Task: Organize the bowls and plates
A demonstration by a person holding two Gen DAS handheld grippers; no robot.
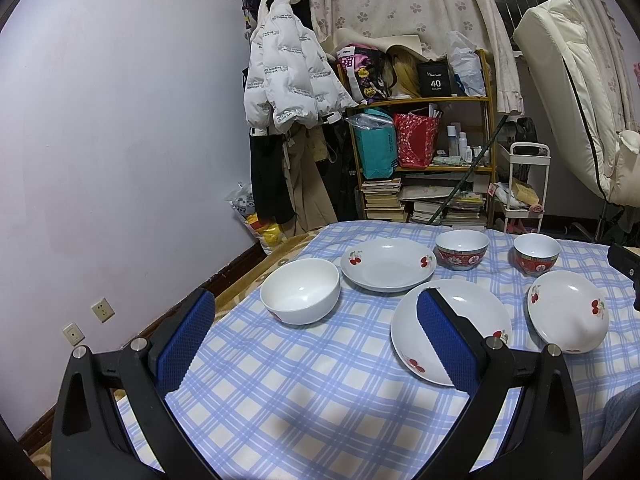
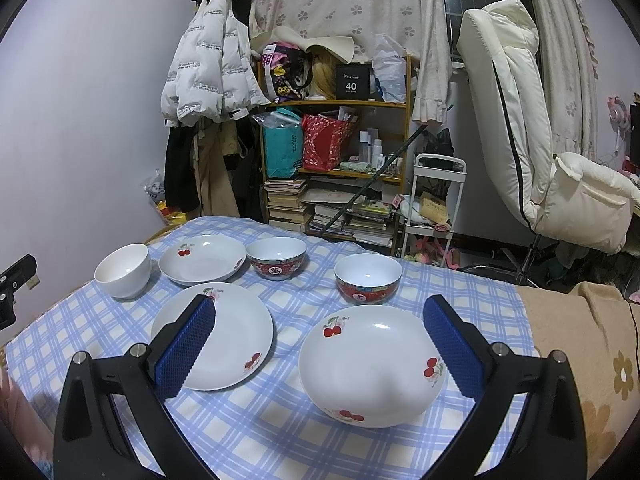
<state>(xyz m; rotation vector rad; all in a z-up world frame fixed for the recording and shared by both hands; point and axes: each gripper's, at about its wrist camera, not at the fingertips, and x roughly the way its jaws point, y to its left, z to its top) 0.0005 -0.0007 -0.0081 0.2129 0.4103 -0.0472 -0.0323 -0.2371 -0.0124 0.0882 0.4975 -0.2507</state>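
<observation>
My right tongs point(image 2: 320, 344) gape apart above the near cherry plate point(image 2: 372, 364); my left tongs point(image 1: 316, 340) gape too, white bowl point(image 1: 300, 296) beyond.

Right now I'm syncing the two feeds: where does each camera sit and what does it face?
Left wrist: above the table's near-left, facing the white bowl; its open left gripper shows.
Right wrist: further right, facing the near-right cherry plate; its open right gripper shows.
Shared: checked tablecloth, all dishes, shelf.

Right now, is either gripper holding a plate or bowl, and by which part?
Nothing is held. The left gripper and right gripper are both open above the blue checked tablecloth, touching no dish.
</observation>
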